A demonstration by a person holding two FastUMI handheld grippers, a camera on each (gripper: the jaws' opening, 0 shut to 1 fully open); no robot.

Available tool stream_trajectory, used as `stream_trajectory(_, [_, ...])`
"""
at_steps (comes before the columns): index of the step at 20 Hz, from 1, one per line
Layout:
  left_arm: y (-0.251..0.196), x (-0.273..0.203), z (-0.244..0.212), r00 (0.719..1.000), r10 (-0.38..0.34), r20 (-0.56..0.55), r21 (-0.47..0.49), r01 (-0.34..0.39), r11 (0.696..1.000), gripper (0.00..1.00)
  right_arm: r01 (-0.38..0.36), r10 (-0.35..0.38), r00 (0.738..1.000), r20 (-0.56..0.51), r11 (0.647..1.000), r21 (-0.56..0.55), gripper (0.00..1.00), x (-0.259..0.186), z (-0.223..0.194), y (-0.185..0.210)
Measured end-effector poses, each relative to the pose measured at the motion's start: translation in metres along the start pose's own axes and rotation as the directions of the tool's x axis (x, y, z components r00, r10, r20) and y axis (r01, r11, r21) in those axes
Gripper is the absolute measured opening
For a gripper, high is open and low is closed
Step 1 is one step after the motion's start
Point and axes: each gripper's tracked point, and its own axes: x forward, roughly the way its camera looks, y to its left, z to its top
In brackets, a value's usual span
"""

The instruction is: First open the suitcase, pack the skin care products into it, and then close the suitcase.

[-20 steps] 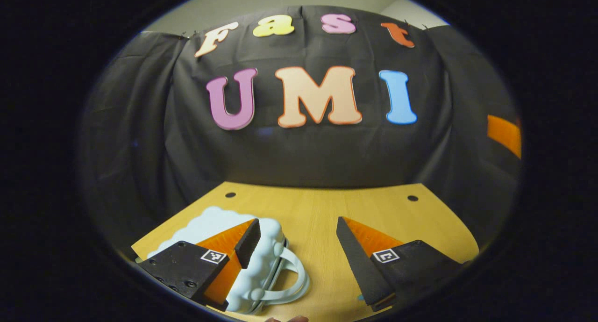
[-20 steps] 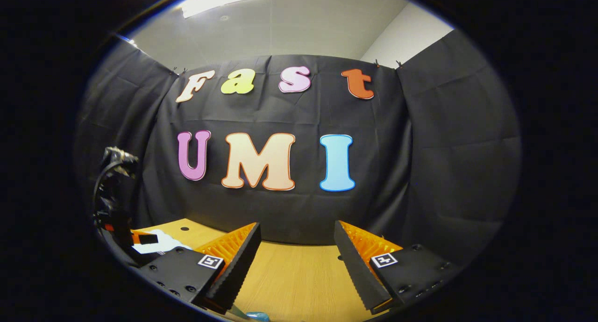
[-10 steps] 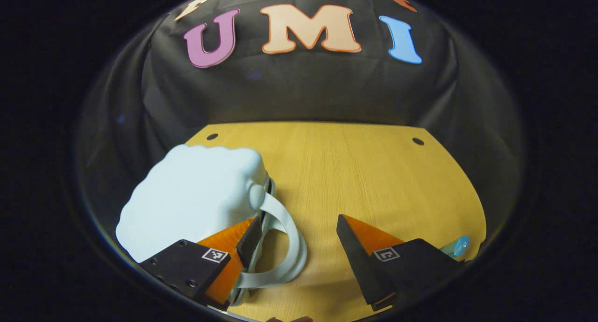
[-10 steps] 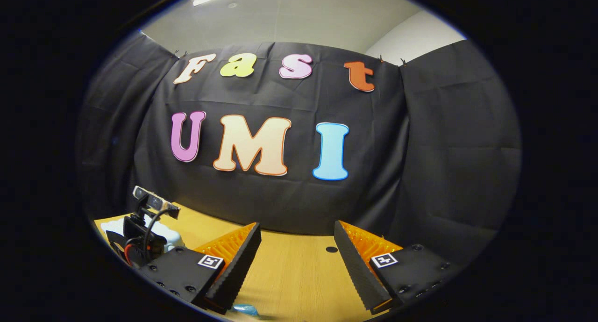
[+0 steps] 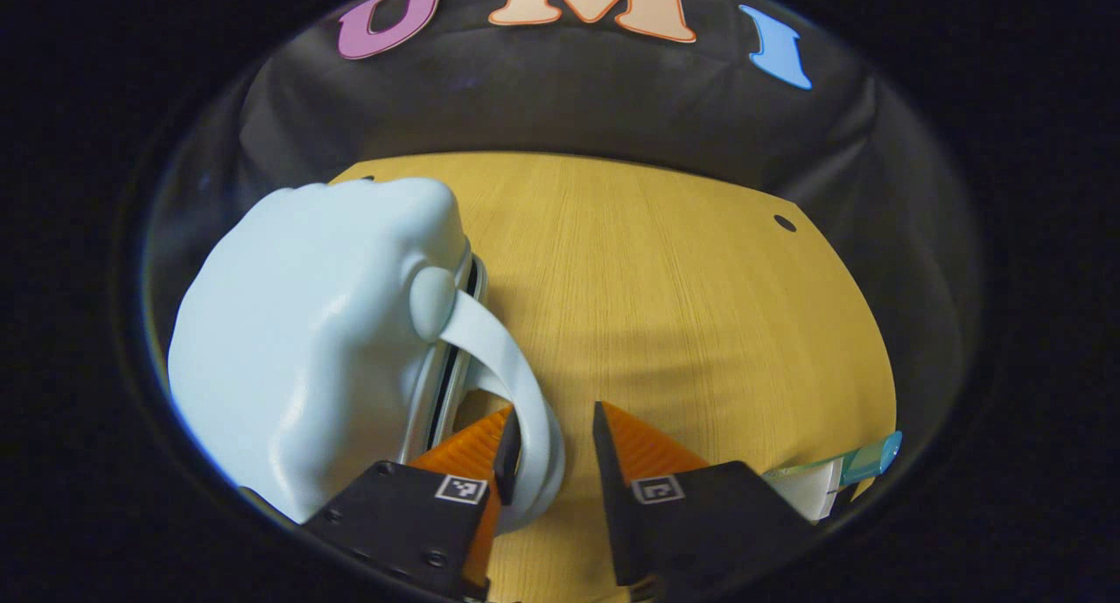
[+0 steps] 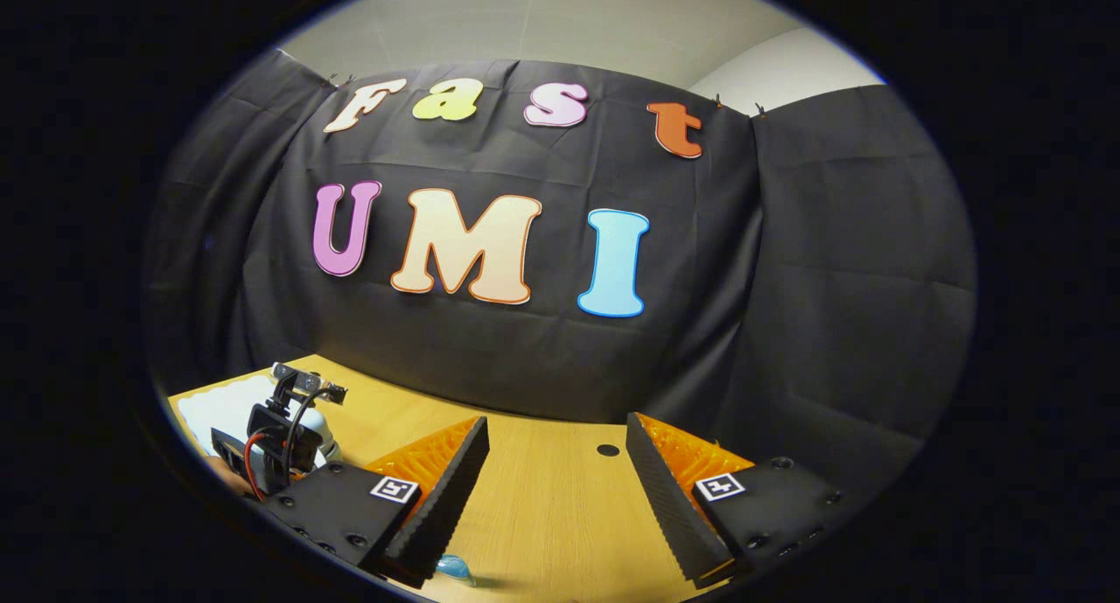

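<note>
A pale blue, cloud-shaped suitcase [image 5: 306,323] lies closed on the wooden table [image 5: 682,279], its looped handle [image 5: 534,410] pointing toward me. My left gripper [image 5: 551,424] straddles that handle with narrowed jaws; the strap rests against the left finger and a gap is left to the right finger. A skin care tube [image 5: 844,472] with a teal cap lies at the lower right. In the right gripper view, my right gripper [image 6: 556,450] hovers open over the table with nothing between its fingers. The suitcase [image 6: 219,402] and the left gripper's body [image 6: 280,437] sit far left there.
Black cloth walls close in the table [image 6: 542,498] at the back and sides. Small dark holes [image 5: 785,223] mark the tabletop near its far edge. A small bluish item [image 6: 455,568] lies just below my right gripper's left finger.
My left gripper dropped toward the suitcase and narrowed its jaws around the handle. The right gripper's view tilted slightly down, and the left gripper came further into it.
</note>
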Motion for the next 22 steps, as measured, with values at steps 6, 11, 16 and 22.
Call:
stream_trajectory(6, [-0.006,-0.011,0.008,0.999,-0.035,0.004,0.064,0.035,0.997,0.05,-0.010,0.010,1.000,-0.001,1.000,0.006,0.98,-0.001,-0.003,0.004])
stream_trajectory(11, [0.001,-0.046,0.053,0.991,-0.005,0.136,0.164,-0.017,0.986,0.00,-0.057,0.056,0.998,0.025,0.998,0.019,0.99,0.000,0.003,0.019])
stream_trajectory(16, [0.028,-0.096,0.091,0.983,-0.021,0.180,0.136,-0.004,0.991,0.00,-0.119,0.117,0.993,0.032,0.991,0.063,1.00,0.002,0.004,0.047])
stream_trajectory(22, [0.086,-0.145,0.136,0.968,-0.011,0.249,0.120,-0.020,0.993,0.00,-0.149,0.147,0.989,0.033,0.986,0.080,0.99,0.001,0.004,0.072])
